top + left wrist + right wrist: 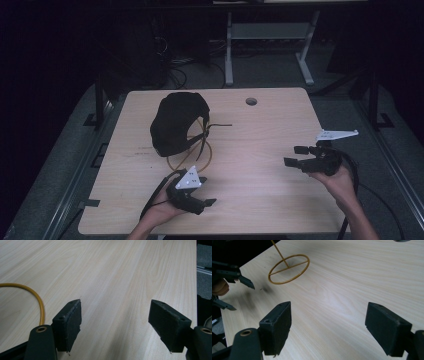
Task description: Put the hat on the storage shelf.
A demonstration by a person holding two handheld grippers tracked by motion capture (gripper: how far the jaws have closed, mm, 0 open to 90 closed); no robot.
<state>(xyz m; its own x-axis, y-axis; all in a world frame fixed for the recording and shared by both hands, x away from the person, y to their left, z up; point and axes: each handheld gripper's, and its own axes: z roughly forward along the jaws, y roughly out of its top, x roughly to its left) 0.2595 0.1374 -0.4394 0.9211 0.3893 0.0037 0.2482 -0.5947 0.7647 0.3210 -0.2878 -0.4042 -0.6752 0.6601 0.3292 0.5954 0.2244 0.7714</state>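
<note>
Resting on pale wood-grain table: black cap, yellow wire ring stand | both grippers' fingers wide, empty

Hand-held gripper jaws wide apart above pale wooden table, yellow ring at left

- Black cap: dark fabric, sits atop a stand on the far-left part of the wooden table.
- Yellow wire stand: ring base with crossbar flat on the table beneath the cap; thin stem rises from it.
</note>
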